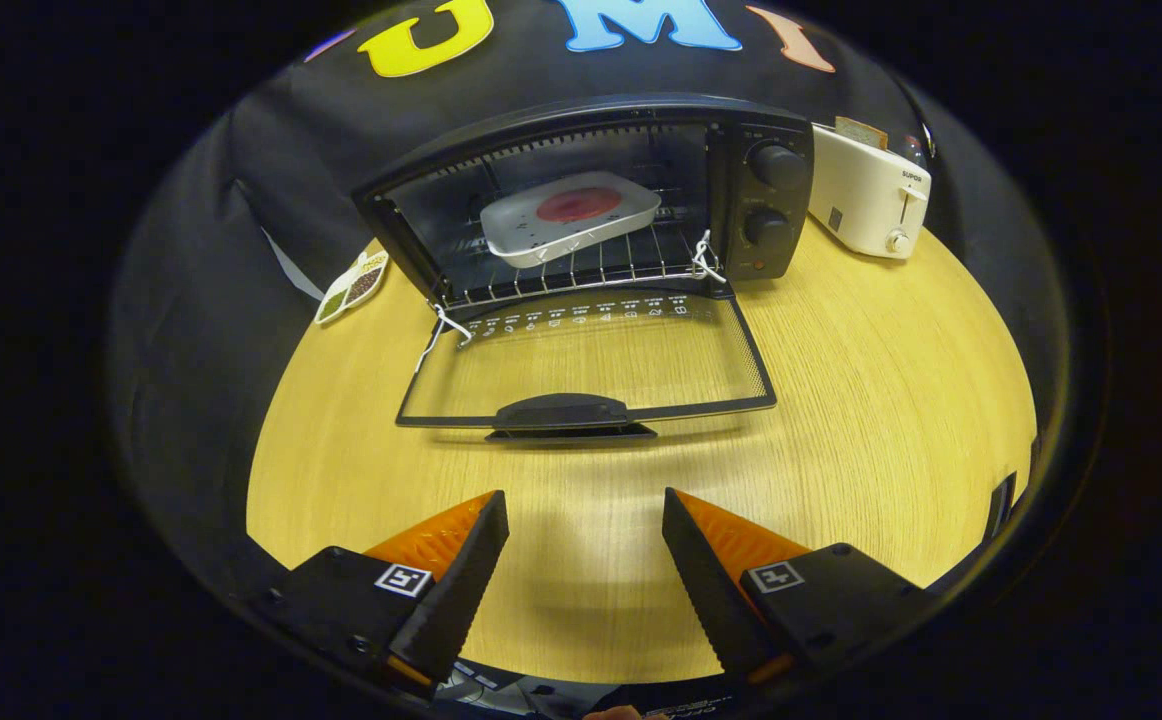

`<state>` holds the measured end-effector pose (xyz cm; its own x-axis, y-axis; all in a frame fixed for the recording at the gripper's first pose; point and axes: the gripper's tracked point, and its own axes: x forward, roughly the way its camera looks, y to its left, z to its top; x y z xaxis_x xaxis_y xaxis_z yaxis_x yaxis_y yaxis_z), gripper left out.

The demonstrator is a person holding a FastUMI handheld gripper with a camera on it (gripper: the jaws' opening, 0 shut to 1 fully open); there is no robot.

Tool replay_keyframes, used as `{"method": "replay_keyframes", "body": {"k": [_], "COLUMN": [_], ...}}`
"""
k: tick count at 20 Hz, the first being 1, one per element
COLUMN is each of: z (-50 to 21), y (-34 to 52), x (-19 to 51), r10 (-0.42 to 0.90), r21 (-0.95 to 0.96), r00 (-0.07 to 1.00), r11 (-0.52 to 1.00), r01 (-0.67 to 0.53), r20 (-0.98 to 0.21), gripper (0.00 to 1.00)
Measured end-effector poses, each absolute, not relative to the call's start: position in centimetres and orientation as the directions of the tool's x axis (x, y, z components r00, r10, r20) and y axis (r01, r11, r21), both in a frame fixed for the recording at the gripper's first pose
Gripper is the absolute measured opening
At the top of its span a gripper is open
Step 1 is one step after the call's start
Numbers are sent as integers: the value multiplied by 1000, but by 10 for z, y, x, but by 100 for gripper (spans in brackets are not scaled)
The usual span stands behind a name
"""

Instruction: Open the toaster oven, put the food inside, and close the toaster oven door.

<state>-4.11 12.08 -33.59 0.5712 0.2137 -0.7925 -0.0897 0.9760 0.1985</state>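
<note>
Viewing from behind the tongs [586,520], largest thing first: the table [891,420], round and wood-grained, carries everything. On its far side stands the oven [741,130], black, two knobs on its right panel, cavity facing the tongs. Its door [581,360] is fully down, lying flat toward the tongs, glass showing the table through it, handle [563,412] at the near edge. Step one, opening, reads as done. Inside, on the wire rack [581,270], sits a pale tray [569,218], slightly angled, carrying the food [578,205], a flat red round, about in the tray's middle. Step two, loading, also reads as done. What is left, by my judgement: closing the door. Right of the oven, touching or just beside it, a white toaster [871,195] with something brown in its slot. Left of the oven, at the table's far edge, a small card or packet [351,287] with green and brown patches; too small to identify. Tongs: spread wide, holding nothing, both fingers over bare table, well short of the handle, which lies ahead of them and roughly centred on the gap. Likely next move: get under the handle and swing the door up. Risk noted: the handle lies low to the table, leaving little room to slip under.
</note>
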Motion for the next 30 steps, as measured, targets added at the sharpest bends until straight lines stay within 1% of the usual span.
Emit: {"method": "replay_keyframes", "body": {"k": [3,7,13,16,20,24,30], "z": [-348,-363,-375,-373,-373,-358,-314], "y": [120,125,128,124,124,124,124], "x": [-33,-24,-10,-1,5,5,0], "r10": [153,102,67,47,35,39,120], "r21": [130,55,36,27,-15,-37,62], "r00": [560,548,540,560,579,611,655], "r11": [988,993,997,999,997,993,992], "r01": [-81,-103,-68,-45,-81,-111,-110], "r20": [-814,-830,-839,-827,-814,-790,-746], "gripper": [99,99,99,99,99,99,99]}}
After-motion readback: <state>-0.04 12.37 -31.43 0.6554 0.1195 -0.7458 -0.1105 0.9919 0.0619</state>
